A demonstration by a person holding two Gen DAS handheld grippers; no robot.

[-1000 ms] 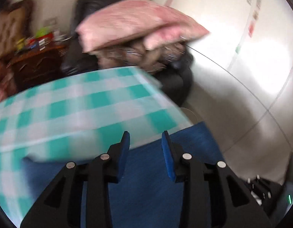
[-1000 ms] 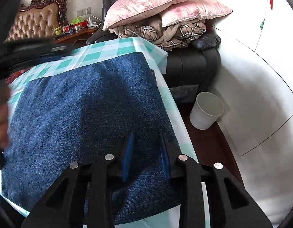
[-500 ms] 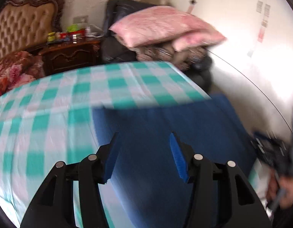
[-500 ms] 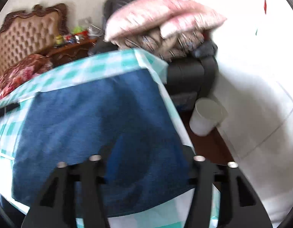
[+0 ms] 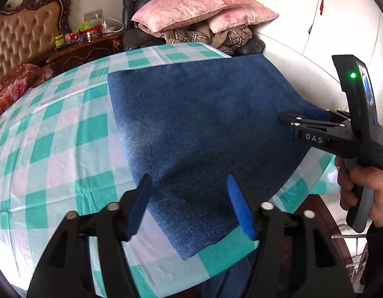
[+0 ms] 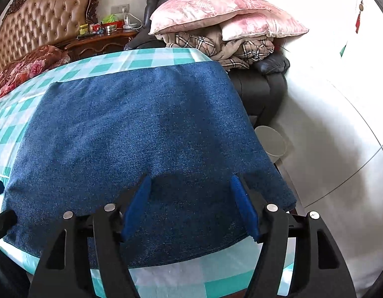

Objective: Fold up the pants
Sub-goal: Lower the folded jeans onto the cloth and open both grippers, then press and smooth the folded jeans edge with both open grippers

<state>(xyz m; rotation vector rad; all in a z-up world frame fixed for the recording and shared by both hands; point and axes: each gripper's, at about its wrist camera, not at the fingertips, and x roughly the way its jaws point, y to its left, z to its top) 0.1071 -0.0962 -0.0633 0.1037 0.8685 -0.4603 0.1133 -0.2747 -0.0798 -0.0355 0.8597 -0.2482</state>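
Note:
The blue denim pants (image 5: 203, 124) lie folded into a flat rectangle on the green-and-white checked tablecloth (image 5: 54, 136). My left gripper (image 5: 189, 177) hovers over their near left corner. Its jaws are opening and only flat cloth lies beneath them. In the right wrist view the pants (image 6: 141, 129) fill the middle. My right gripper (image 6: 190, 177) hangs above their near edge, jaws also opening, nothing pinched. The left wrist view shows the right gripper (image 5: 287, 120) from the side at the pants' right edge, held by a hand (image 5: 362, 188).
Behind the table a black armchair (image 6: 261, 92) carries pink pillows (image 6: 216, 12) and plaid blankets. A wooden nightstand (image 6: 102, 42) and a tufted headboard (image 6: 42, 17) stand at the back left. A white bin (image 6: 273, 141) sits on the floor, right of the table.
Both grippers' jaws have spread apart. The left one has swept across the table to the pants' near left corner. The right one has drawn back a little.

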